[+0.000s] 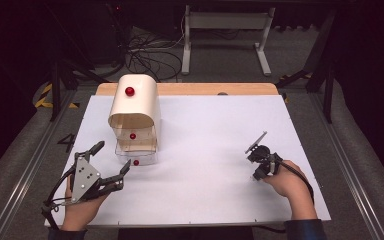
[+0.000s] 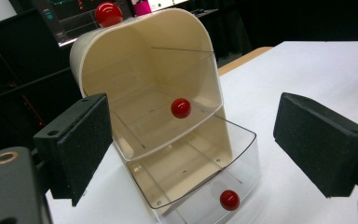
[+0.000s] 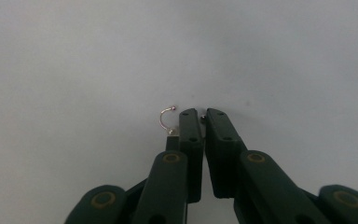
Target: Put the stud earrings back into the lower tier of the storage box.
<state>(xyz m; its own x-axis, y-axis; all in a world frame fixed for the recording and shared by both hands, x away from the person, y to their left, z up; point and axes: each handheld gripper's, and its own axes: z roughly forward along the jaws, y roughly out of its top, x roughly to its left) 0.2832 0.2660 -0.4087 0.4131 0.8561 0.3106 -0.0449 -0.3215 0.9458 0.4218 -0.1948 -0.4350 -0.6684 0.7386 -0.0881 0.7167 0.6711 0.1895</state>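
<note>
A cream, round-topped cabinet (image 1: pixel 139 102) (image 2: pixel 121 60) stands at the table's back left, with a red ball (image 1: pixel 129 91) (image 2: pixel 108 14) on its top. It holds two clear drawers with red knobs. The upper drawer (image 2: pixel 168 126) sits in, and the lower drawer (image 1: pixel 136 155) (image 2: pixel 200 186) is pulled part way out. My left gripper (image 1: pixel 113 156) (image 2: pixel 200 140) stands open in front of the drawers with nothing between its pads. At the right, my right gripper (image 1: pixel 257 175) (image 3: pixel 201 116) points down at the table, shut on a small metal hook (image 3: pixel 164 117) with bead ends.
The white table top (image 1: pixel 205 140) spreads between the two hands. A wooden strip (image 1: pixel 205 89) runs along its far edge. On the floor beyond are cables (image 1: pixel 150 55) and a white frame (image 1: pixel 225 30).
</note>
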